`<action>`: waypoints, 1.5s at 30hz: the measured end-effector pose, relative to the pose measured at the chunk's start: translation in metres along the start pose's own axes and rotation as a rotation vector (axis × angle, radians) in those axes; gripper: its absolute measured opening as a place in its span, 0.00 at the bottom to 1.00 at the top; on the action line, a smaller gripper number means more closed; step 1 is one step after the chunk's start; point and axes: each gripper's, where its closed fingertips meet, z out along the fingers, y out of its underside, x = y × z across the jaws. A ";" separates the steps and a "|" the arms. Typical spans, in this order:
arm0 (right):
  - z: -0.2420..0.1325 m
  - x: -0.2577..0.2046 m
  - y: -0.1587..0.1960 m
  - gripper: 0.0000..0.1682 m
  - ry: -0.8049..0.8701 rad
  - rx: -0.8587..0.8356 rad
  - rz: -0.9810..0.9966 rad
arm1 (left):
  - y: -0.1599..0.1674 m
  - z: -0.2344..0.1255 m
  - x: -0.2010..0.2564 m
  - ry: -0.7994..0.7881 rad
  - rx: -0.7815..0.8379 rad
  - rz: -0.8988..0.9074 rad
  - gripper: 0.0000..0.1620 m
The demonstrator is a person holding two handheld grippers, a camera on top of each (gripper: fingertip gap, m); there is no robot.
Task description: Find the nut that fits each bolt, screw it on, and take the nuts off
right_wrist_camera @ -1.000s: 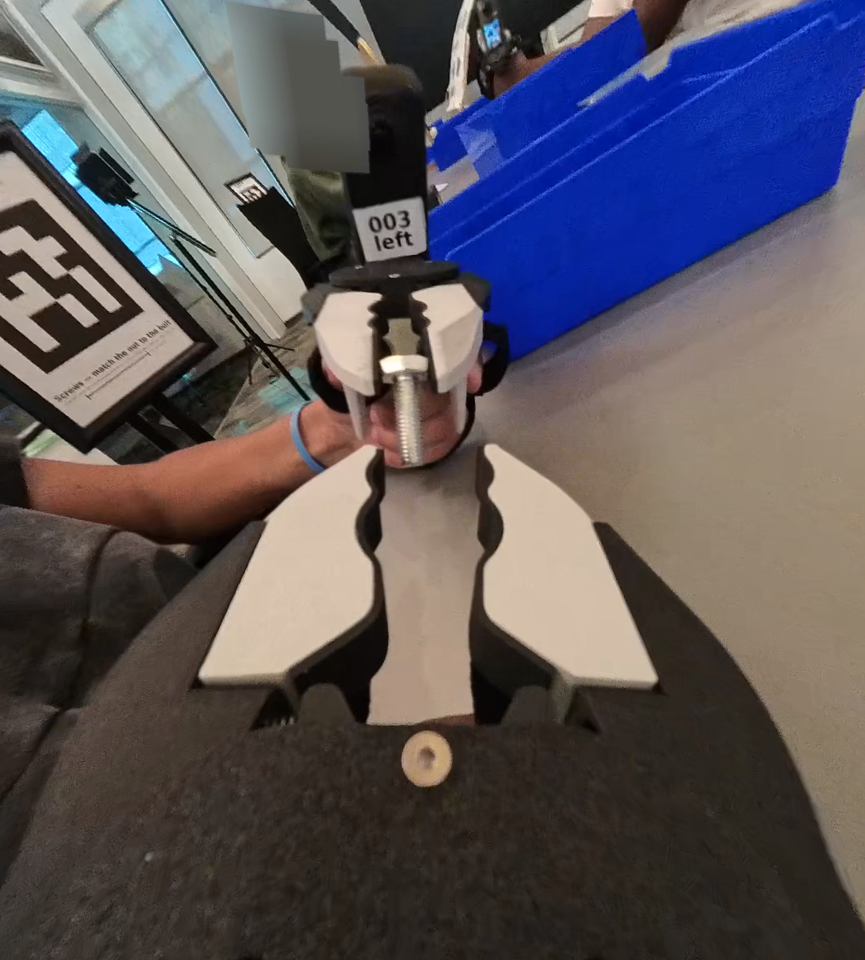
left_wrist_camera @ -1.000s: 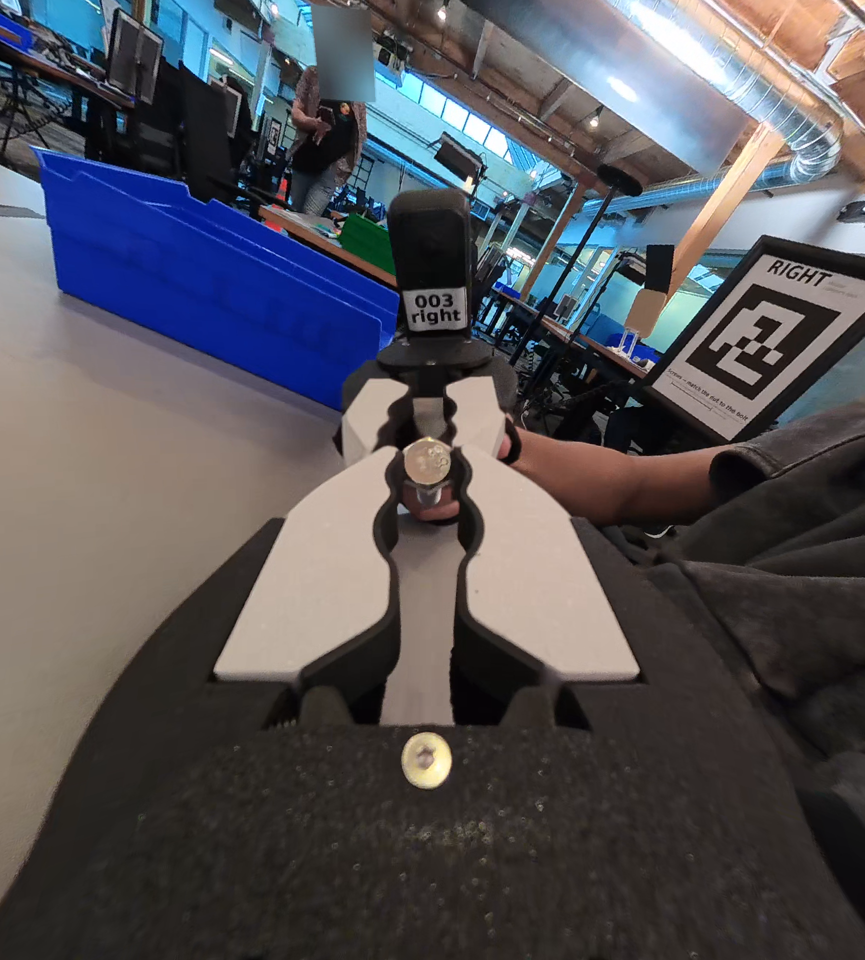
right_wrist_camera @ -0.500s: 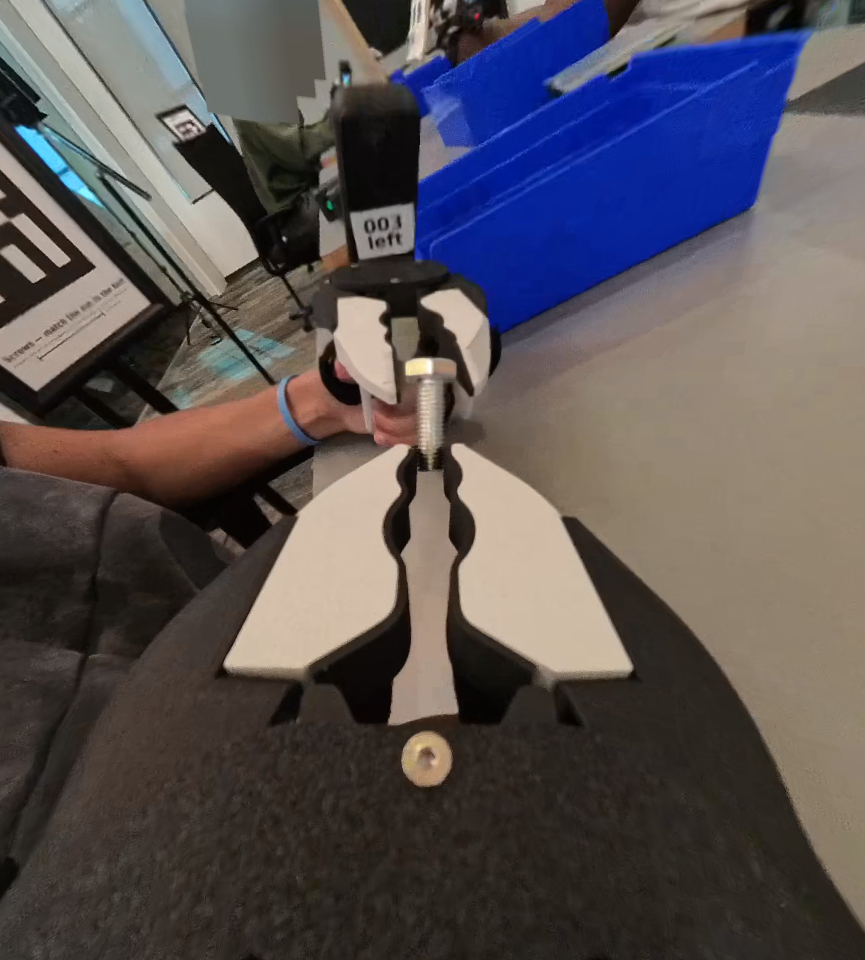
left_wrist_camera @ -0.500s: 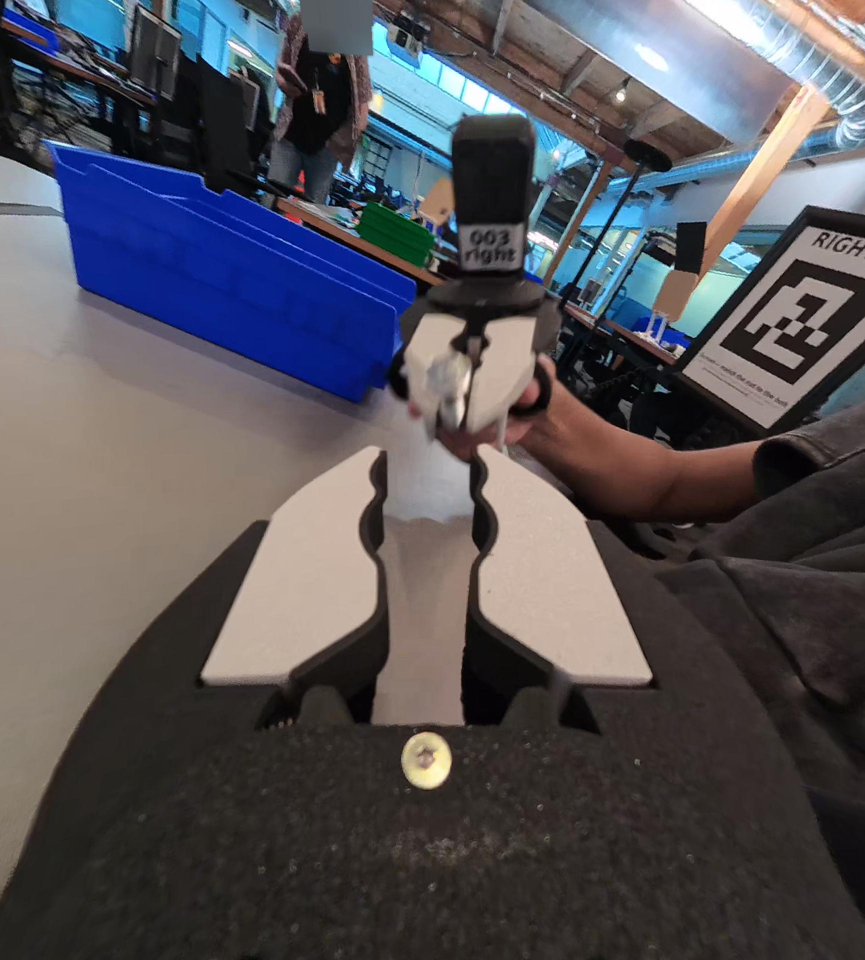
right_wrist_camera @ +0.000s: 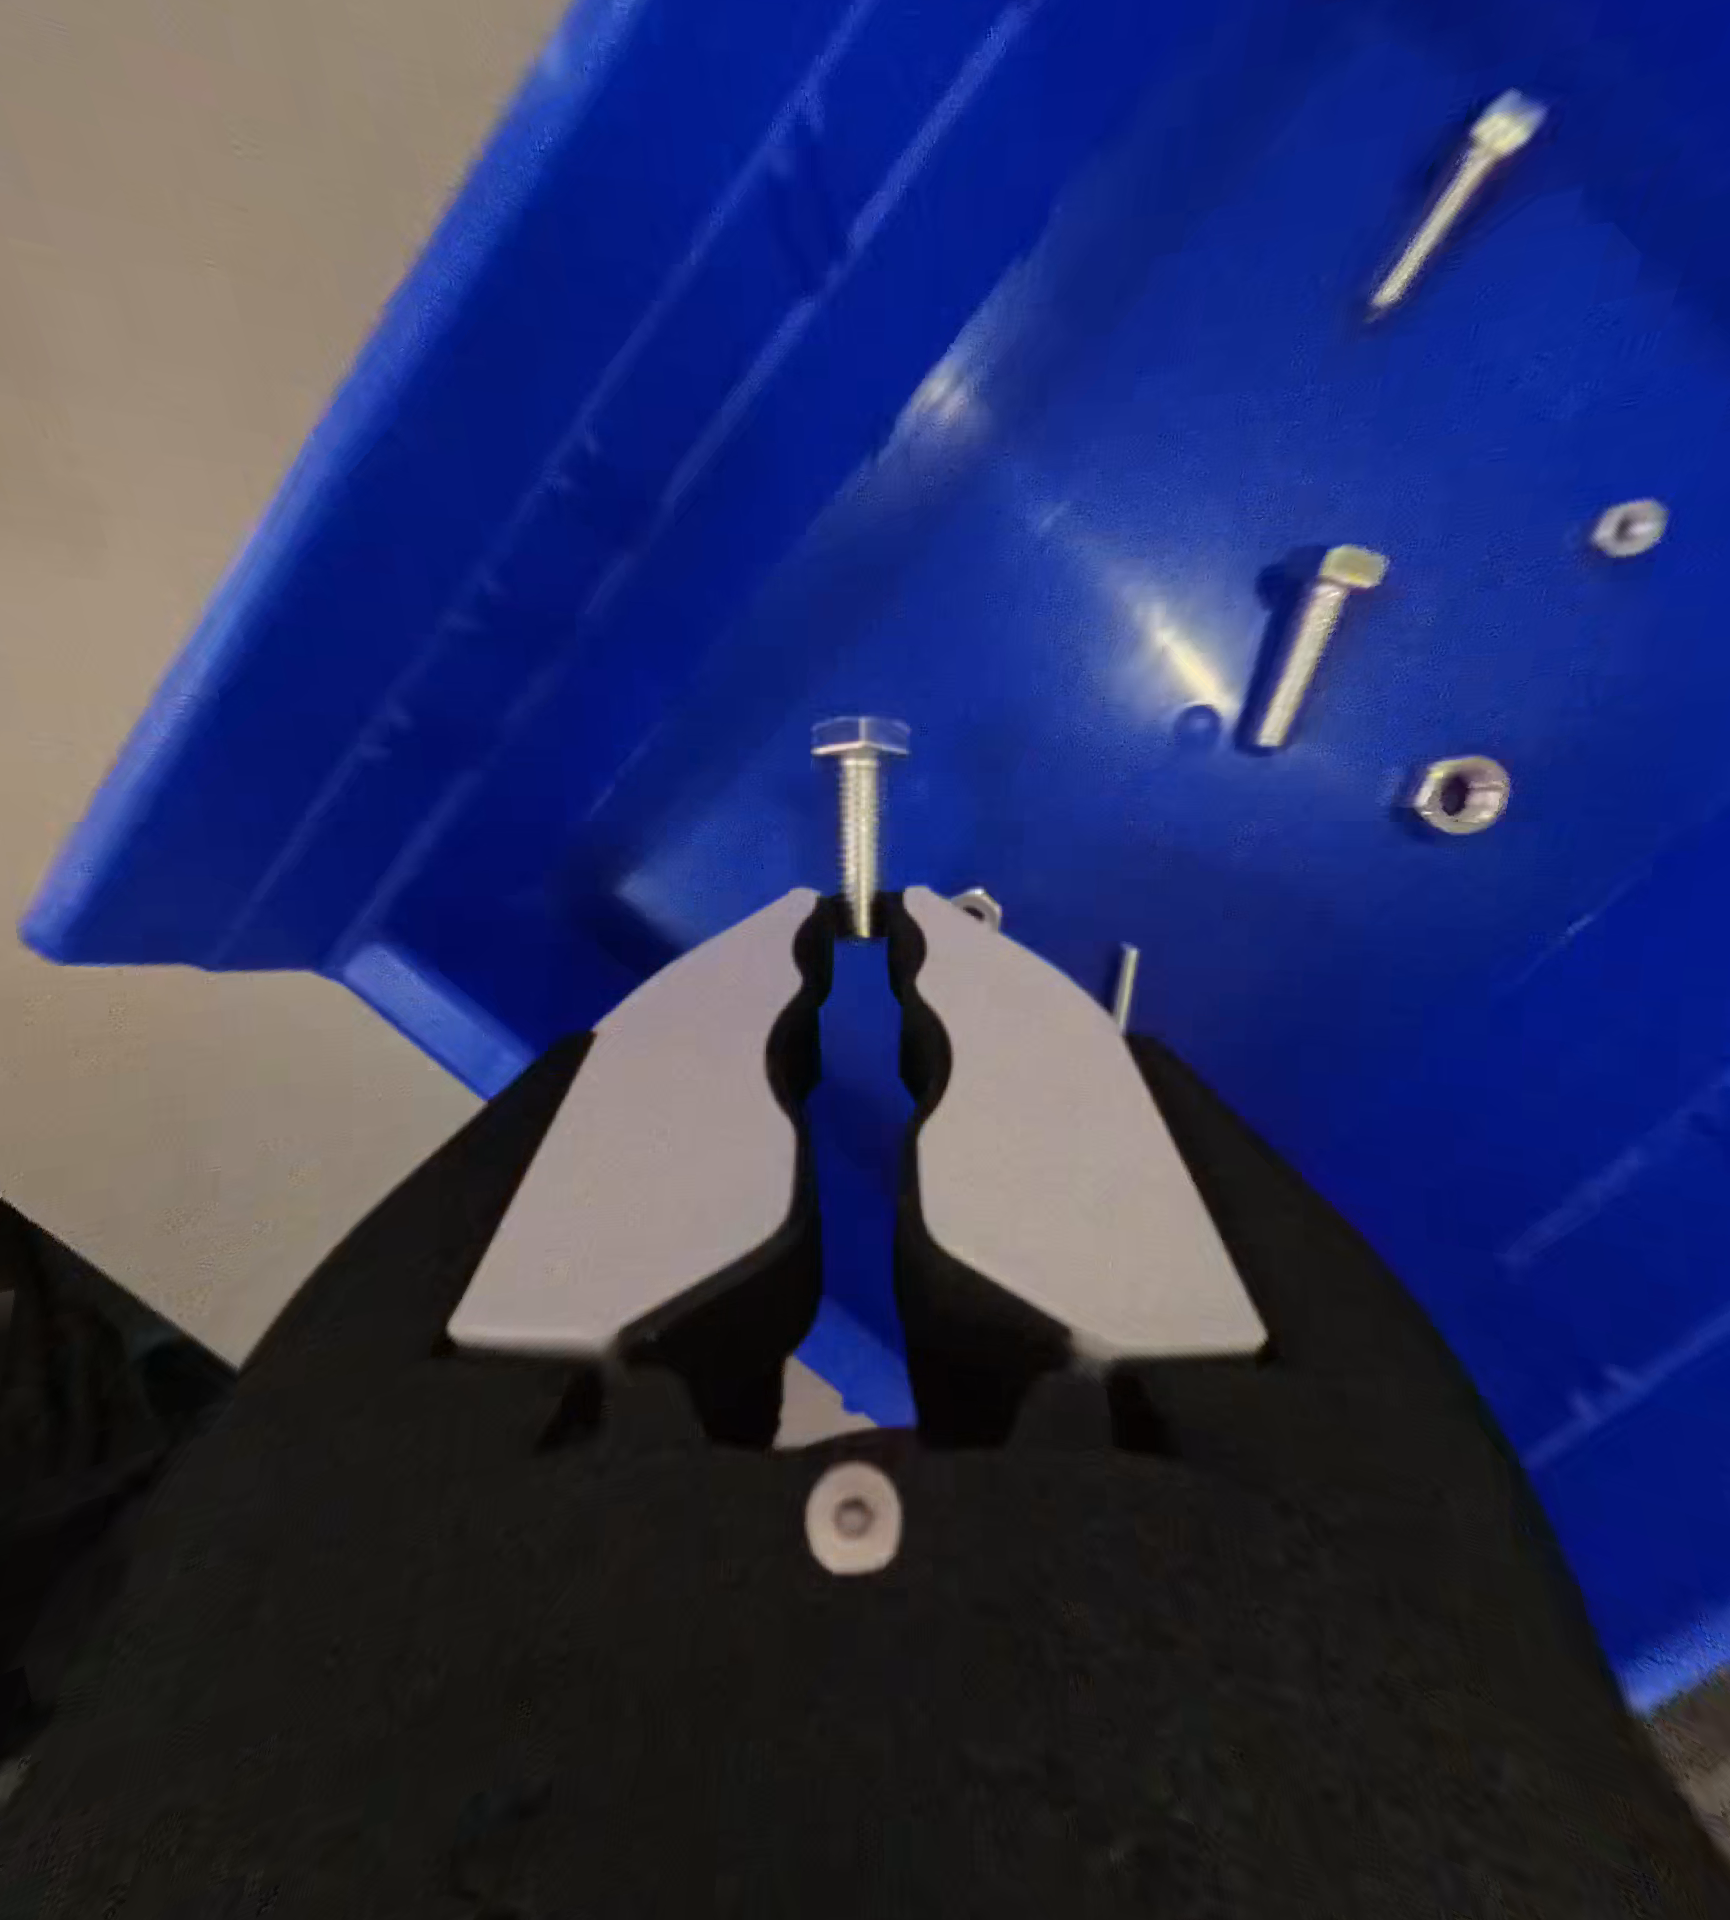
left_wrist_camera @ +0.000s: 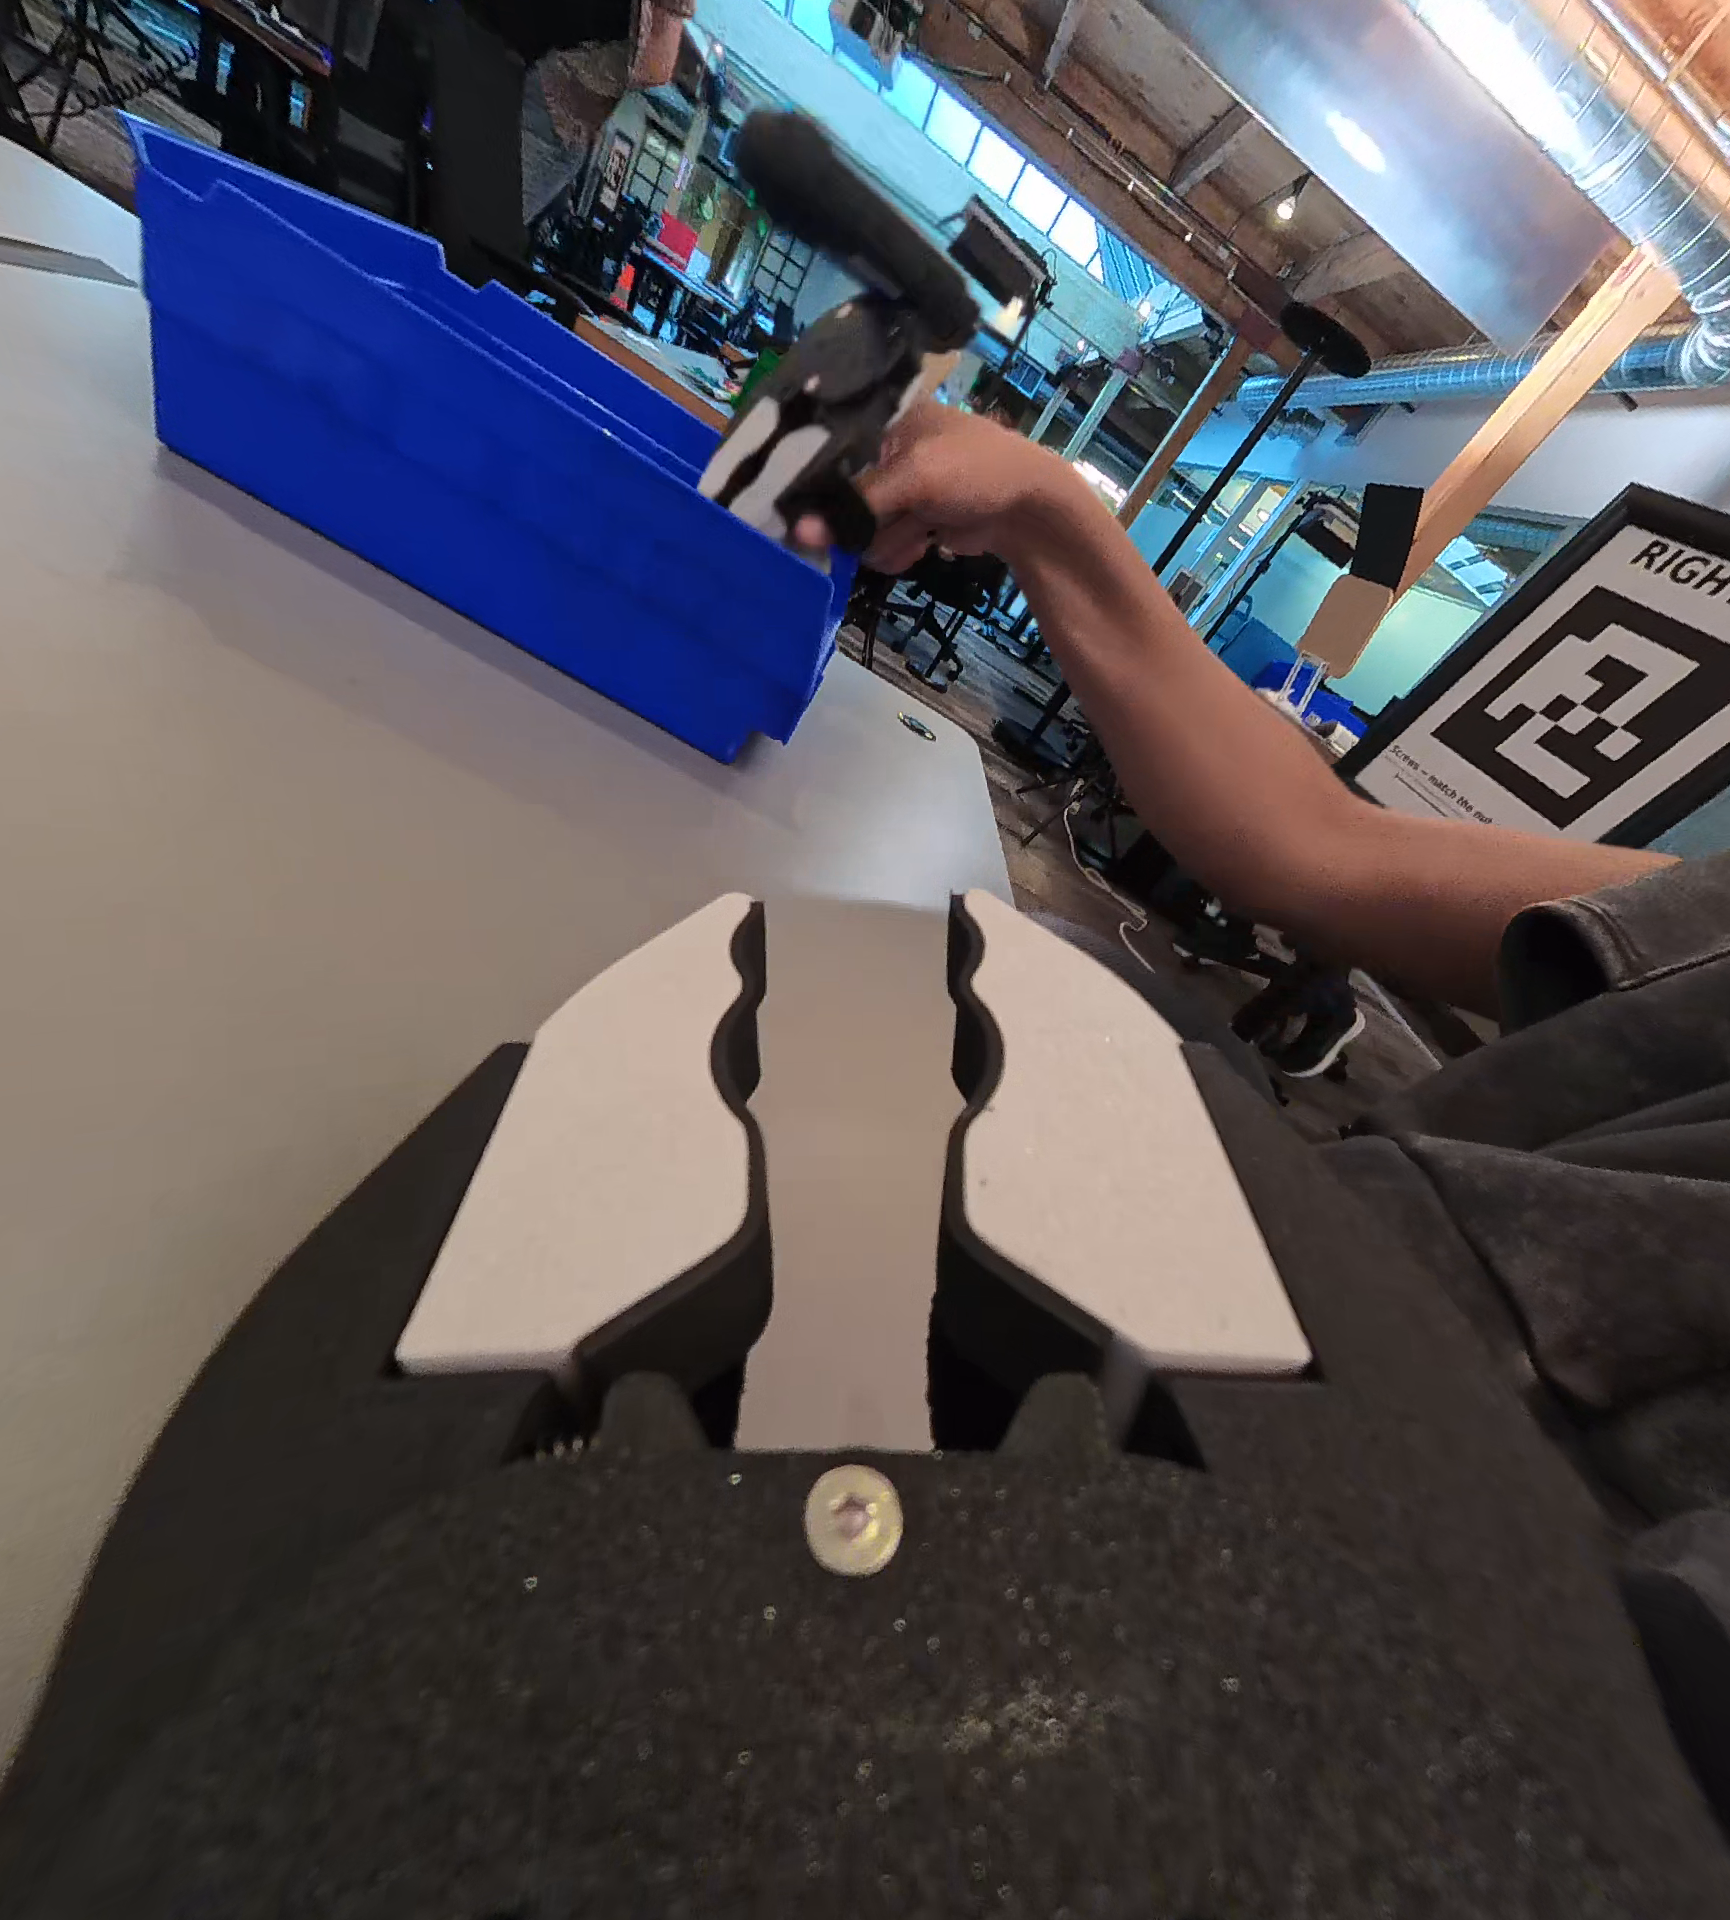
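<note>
Right tool [right_wrist_camera: 861,914] is clenched on the threaded tip of a short silver hex-head bolt [right_wrist_camera: 859,821], head pointing away from the camera, held over the open blue plastic bin [right_wrist_camera: 528,582]. Grip is only at the very fingertips, on the last bit of thread. No nut on this bolt.

On the bin floor, right half of the right wrist view: a thicker silver hex bolt [right_wrist_camera: 1302,649] at centre right, a large silver hex nut [right_wrist_camera: 1460,795] just below it, a small silver nut [right_wrist_camera: 1628,528] at the right edge, a long thin silver bolt [right_wrist_camera: 1453,203] at upper right. Another small nut [right_wrist_camera: 980,906] and a thin metal pin [right_wrist_camera: 1123,982] peek out beside the right fingertip, mostly hidden.

Left tool [left_wrist_camera: 856,914] is released, fingers apart, nothing between them, low over the grey desk [left_wrist_camera: 217,831] in the lower centre of the left wrist view. In that view the right tool [left_wrist_camera: 783,473] shows blurred at upper centre, over the near corner of the bin, with the person's hand [left_wrist_camera: 944,488] behind it.

Likely step: putting the bolt in the bin or picking its nut.

Risks:
- Tip-only grip on threads; bolt may pivot or slip out and drop among the loose parts.
- Frame is motion-blurred, so the tool is moving fast; a swing could clip the bin wall and knock the bolt loose.
- Nuts look close in size; wrong pick means cross-threading or no fit.
- Left tool is well apart from the bin, not placed to catch or steady anything.
</note>
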 end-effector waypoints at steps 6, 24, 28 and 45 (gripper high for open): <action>0.027 -0.012 0.022 0.06 -0.103 -0.283 -0.144 | -0.002 -0.004 -0.001 -0.006 0.018 -0.007 0.20; -0.086 -0.228 -0.108 0.08 -0.243 1.032 -0.258 | 0.022 0.016 -0.020 -0.215 -0.164 0.037 0.19; -0.007 -0.274 -0.122 0.13 -0.332 0.994 -0.298 | 0.019 0.025 -0.010 -0.259 -0.216 0.048 0.22; -0.002 -0.275 -0.121 0.05 -0.269 1.220 -0.325 | -0.032 -0.305 -0.136 -1.221 -0.803 -0.305 0.26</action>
